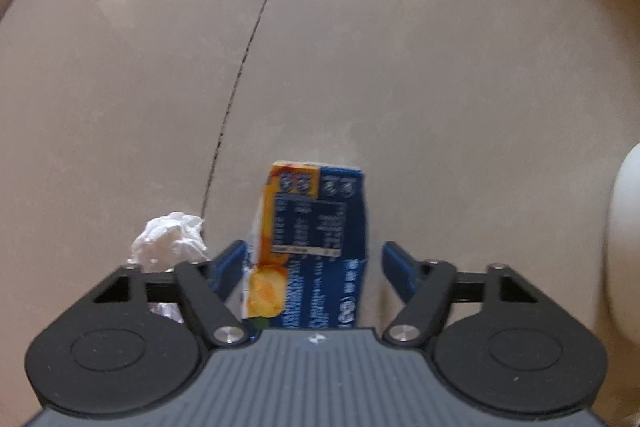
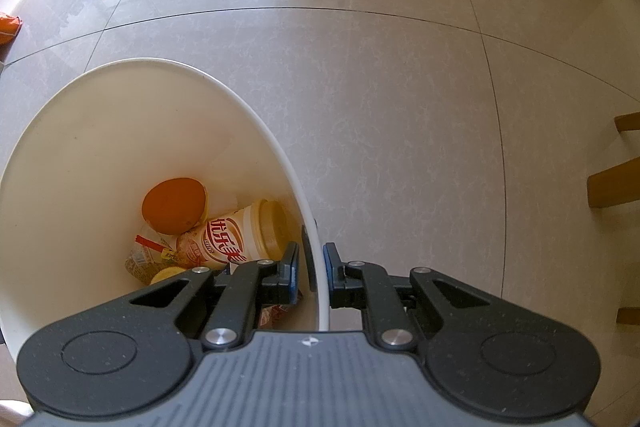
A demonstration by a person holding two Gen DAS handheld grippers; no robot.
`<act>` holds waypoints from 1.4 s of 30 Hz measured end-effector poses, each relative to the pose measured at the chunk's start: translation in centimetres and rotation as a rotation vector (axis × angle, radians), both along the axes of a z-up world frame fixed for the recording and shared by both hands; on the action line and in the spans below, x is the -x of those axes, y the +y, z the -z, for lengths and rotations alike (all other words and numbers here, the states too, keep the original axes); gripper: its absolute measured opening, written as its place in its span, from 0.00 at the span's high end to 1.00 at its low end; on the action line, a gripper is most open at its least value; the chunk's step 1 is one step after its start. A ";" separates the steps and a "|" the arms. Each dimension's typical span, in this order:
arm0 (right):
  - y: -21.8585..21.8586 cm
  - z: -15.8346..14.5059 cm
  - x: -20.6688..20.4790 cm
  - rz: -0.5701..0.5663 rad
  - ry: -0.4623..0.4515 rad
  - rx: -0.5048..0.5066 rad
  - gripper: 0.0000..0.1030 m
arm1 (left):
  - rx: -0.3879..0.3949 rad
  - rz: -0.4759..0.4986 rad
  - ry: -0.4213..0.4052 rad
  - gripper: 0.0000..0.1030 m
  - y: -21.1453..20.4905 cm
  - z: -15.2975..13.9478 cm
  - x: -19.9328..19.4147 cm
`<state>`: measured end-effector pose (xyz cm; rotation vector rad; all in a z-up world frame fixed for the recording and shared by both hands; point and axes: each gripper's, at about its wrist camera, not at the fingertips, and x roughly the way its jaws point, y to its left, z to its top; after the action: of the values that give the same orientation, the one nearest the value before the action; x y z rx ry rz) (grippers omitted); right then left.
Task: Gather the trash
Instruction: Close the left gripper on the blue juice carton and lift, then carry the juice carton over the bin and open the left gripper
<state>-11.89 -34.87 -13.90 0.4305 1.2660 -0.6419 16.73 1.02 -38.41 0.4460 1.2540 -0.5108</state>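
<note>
L gripper (image 1: 314, 261) is pointing down at the floor w/ a blue and orange juice carton (image 1: 316, 239) sitting btwn its blue fingers (image 1: 230, 267). The left finger looks right up against the carton's edge, the right one has a visible gap of floor next to it, so not clamped, jaws are open around it. Carton lies flat on the beige tile floor (image 1: 400, 67), its far end pointing to 12 o'clock. At about 10 o'clock from the gripper tips there's a crumpled white tissue (image 1: 170, 239), just beside the carton but not touching it afaict, partly hidden behind the gripper linkage. A dark grout line (image 1: 256, 27) runs up from the tissue toward 12. At 3 o'clock a blurry white curved thing (image 1: 624, 247) pokes in at the frame edge, prob the bin but can't say for sure. R gripper (image 2: 314, 275) is pinched on the rim of a white trash bin (image 2: 120, 131), one finger inside, one outside, wall squeezed btwn them. Inside the bin, around 10 o'clock from the tips: a milk tea cup (image 2: 236, 235) on its side, an orange round lid or cup bottom (image 2: 174, 205), plus some wrappers (image 2: 150, 255) lower down. Wooden furniture legs (image 2: 616, 183) at 3 o'clock.
</note>
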 end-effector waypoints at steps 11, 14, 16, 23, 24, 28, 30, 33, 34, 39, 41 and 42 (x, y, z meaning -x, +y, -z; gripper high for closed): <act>-0.1 0.0 0.0 0.002 0.000 -0.002 0.85 | -0.033 0.037 -0.028 0.40 -0.8 -0.5 2.5; -0.2 0.0 0.0 0.002 0.001 -0.004 0.85 | -0.029 0.057 -0.012 0.40 -1.3 -1.1 1.9; -0.2 0.0 0.0 0.003 0.001 -0.005 0.85 | -0.038 0.082 -0.005 0.40 -1.9 -2.0 1.9; -0.4 0.0 0.1 0.007 -0.002 -0.009 0.85 | -0.023 0.179 -0.017 0.45 -3.9 -6.4 2.9; -0.4 0.0 0.1 0.009 -0.003 -0.010 0.85 | -0.022 0.189 -0.018 0.45 -4.1 -7.1 3.1; -0.5 -0.1 0.2 0.009 -0.006 -0.014 0.85 | -0.022 0.243 -0.033 0.45 -4.8 -9.3 3.9; -0.7 -0.1 0.2 0.012 -0.009 -0.020 0.85 | -0.016 0.272 -0.041 0.45 -5.2 -11.0 4.3; -0.8 -0.2 0.3 0.010 -0.010 -0.022 0.85 | -0.001 0.303 -0.048 0.45 -5.7 -13.2 5.0; -0.8 -0.2 0.3 0.009 -0.010 -0.021 0.85 | 0.011 0.316 -0.048 0.45 -5.9 -14.0 5.3; -0.9 -0.3 0.3 0.011 -0.013 -0.026 0.85 | 0.065 0.410 -0.051 0.45 -7.5 -19.4 7.8; -0.9 -0.4 0.4 0.011 -0.014 -0.028 0.85 | 0.081 0.464 -0.055 0.45 -8.5 -21.9 8.9; -0.9 -0.5 0.3 0.010 -0.013 -0.028 0.85 | 0.084 0.490 -0.054 0.45 -9.0 -23.2 9.5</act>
<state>-12.23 -35.75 -13.44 0.4637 1.2621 -0.6299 7.25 -8.00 -15.21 0.6967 1.0638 -0.9554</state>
